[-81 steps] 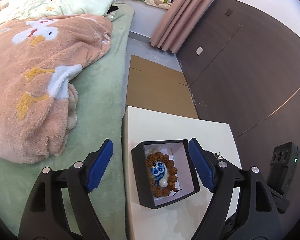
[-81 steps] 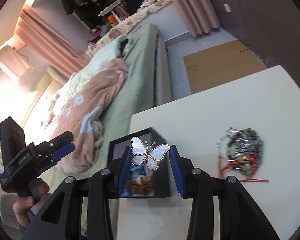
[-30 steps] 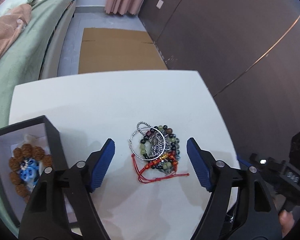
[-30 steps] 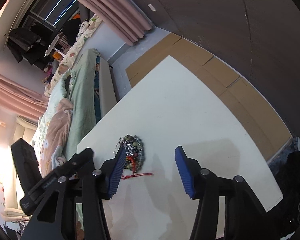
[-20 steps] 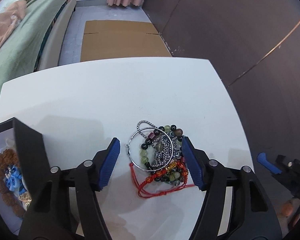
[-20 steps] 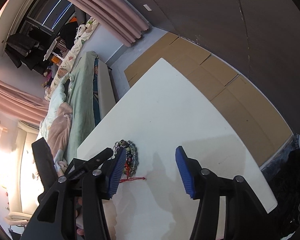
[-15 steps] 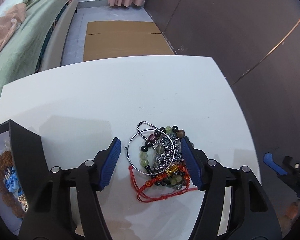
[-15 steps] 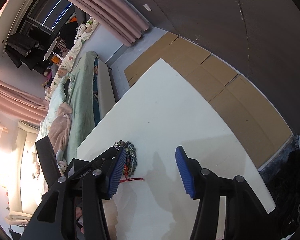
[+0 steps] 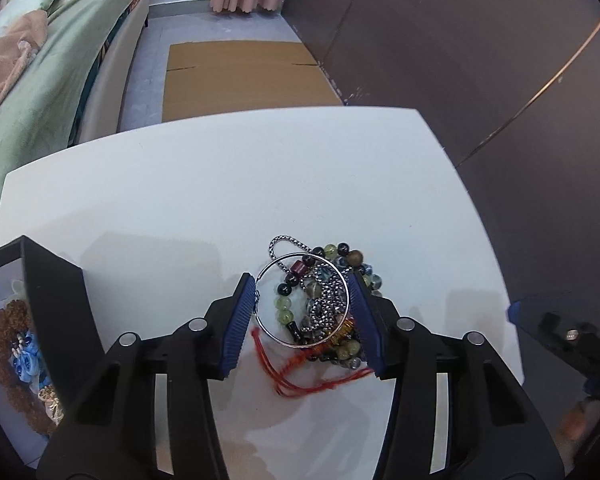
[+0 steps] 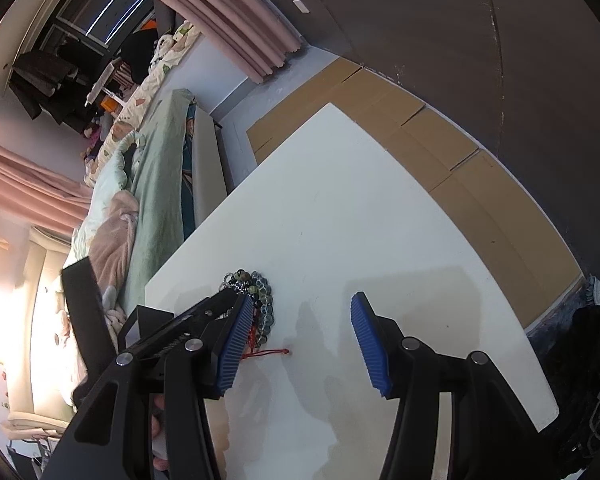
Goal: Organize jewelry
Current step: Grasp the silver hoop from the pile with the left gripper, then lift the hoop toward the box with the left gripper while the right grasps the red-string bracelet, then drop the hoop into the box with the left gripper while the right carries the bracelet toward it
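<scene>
a green-covered bed [image 9: 48, 92] with a pink fleece blanket [image 9: 4, 60] runs along the left of the room, dark brown wall panels [image 9: 480, 60] close the right side, and a flat sheet of brown cardboard [image 9: 244, 76] lies on the grey floor between them. nearer stands the white rectangular table [image 9: 220, 192], which carries everything that matters here.

at the table's left edge sits a black square jewelry box [image 9: 56, 304] with a pale lining, open at the top – inside it are a bracelet of brown knobbly beads [image 9: 4, 344] and a small blue flower piece [image 9: 24, 356].

toward the right of the table lies the tangled pile of jewelry [image 9: 320, 304]: green, dark and brown bead bracelets, a silver chain, a thin silver bangle [image 9: 300, 300] on top and a red knotted cord [image 9: 300, 372] trailing toward the camera.

the left gripper [image 9: 304, 316], black with blue ribbed pads, straddles this pile; its jaws have just been closing and the pads now stand right against the two sides of the bangle, though i cannot tell whether they actually press on it.

the right gripper [image 10: 300, 340], of the same make, hangs over bare table just to the right of the pile – its jaws stand apart with nothing between them. in its view the pile [image 10: 260, 300] lies beside its left pad, with the left gripper's black fingers over it.
</scene>
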`<move>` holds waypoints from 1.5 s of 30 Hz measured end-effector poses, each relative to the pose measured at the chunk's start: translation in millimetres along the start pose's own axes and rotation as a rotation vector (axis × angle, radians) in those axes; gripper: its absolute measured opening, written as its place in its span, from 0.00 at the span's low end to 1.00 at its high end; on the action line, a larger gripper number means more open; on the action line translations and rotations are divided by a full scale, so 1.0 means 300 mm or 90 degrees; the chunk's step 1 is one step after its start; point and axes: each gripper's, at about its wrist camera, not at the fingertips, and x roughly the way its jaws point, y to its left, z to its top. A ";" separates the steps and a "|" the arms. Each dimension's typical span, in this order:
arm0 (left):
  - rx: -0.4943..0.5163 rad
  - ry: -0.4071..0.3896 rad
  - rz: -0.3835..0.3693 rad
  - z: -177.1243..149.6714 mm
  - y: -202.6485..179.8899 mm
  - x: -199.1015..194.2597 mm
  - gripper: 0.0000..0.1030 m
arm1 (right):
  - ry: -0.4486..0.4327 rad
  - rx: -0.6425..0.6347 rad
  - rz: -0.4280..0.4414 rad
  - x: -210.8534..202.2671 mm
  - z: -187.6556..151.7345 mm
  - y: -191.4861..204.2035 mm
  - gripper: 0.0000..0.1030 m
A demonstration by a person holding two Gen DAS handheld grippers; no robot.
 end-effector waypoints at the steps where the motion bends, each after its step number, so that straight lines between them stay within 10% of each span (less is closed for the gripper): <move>1: -0.001 -0.003 -0.003 0.001 0.001 -0.008 0.48 | 0.001 -0.004 -0.002 0.003 -0.001 0.006 0.50; 27: -0.024 -0.068 -0.013 -0.034 0.163 -0.276 0.48 | 0.113 -0.087 -0.036 0.257 -0.082 0.200 0.25; 34: -0.043 -0.084 -0.013 -0.053 0.233 -0.349 0.48 | 0.111 -0.094 -0.061 0.282 -0.092 0.229 0.07; 45: -0.063 -0.109 -0.024 -0.080 0.320 -0.462 0.48 | 0.044 -0.128 -0.014 0.141 -0.116 0.327 0.07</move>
